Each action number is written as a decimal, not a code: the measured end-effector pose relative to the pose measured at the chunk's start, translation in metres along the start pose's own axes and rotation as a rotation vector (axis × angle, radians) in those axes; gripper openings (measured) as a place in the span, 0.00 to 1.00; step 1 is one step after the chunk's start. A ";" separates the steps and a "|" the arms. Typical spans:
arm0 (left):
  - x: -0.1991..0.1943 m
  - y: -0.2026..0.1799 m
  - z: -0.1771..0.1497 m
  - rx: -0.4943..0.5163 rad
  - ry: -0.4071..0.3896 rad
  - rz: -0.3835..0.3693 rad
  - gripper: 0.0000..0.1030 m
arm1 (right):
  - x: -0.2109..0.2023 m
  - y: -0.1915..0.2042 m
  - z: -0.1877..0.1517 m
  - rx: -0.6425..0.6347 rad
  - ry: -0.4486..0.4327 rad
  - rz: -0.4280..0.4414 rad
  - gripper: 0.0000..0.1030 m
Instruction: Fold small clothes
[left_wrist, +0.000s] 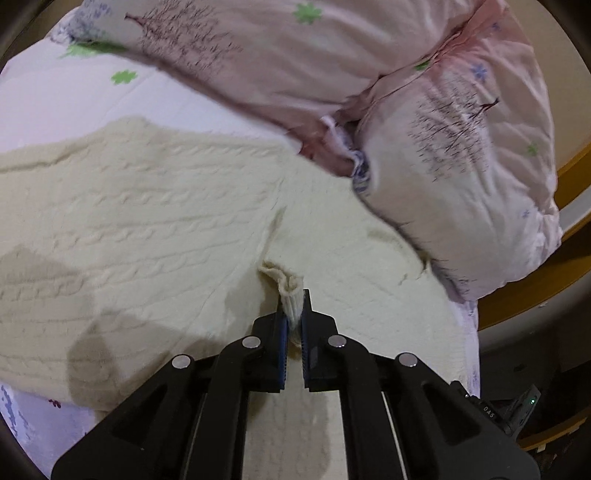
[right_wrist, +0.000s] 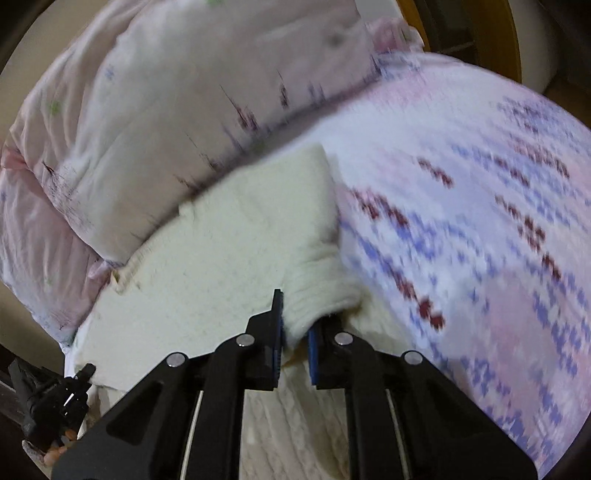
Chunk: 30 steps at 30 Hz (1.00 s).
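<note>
- Cream sweater (left_wrist: 155, 221) lies spread on the patterned bedsheet (right_wrist: 480, 184), beside a pink quilt (left_wrist: 295, 55).
- Left gripper (left_wrist: 293, 314) pinches a ribbed fold of it.
- Right gripper (right_wrist: 295, 321) pinches the sweater's edge.

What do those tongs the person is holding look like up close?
Both the left tongs and the right tongs are matte black plastic: two angular fingers lined with ridged blue pads, joined by linkage arms with round silver pins. Small white lettering marks the left body.
</note>
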<state>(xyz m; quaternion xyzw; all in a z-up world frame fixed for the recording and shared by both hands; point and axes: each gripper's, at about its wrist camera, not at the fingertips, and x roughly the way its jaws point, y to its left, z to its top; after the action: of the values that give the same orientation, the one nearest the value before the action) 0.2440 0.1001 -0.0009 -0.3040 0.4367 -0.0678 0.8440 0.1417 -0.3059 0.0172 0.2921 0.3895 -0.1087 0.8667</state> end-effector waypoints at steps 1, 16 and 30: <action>0.001 0.000 -0.001 0.005 0.004 0.006 0.05 | -0.002 0.001 -0.002 -0.010 -0.001 -0.018 0.13; -0.104 0.039 -0.023 0.021 -0.115 -0.026 0.62 | -0.004 0.144 -0.039 -0.566 0.064 0.011 0.44; -0.191 0.170 -0.057 -0.376 -0.275 0.075 0.62 | 0.031 0.181 -0.065 -0.660 0.167 0.034 0.64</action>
<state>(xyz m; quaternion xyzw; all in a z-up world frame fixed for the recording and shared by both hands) 0.0576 0.2844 0.0100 -0.4456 0.3333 0.0882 0.8261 0.1984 -0.1203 0.0361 0.0101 0.4683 0.0617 0.8813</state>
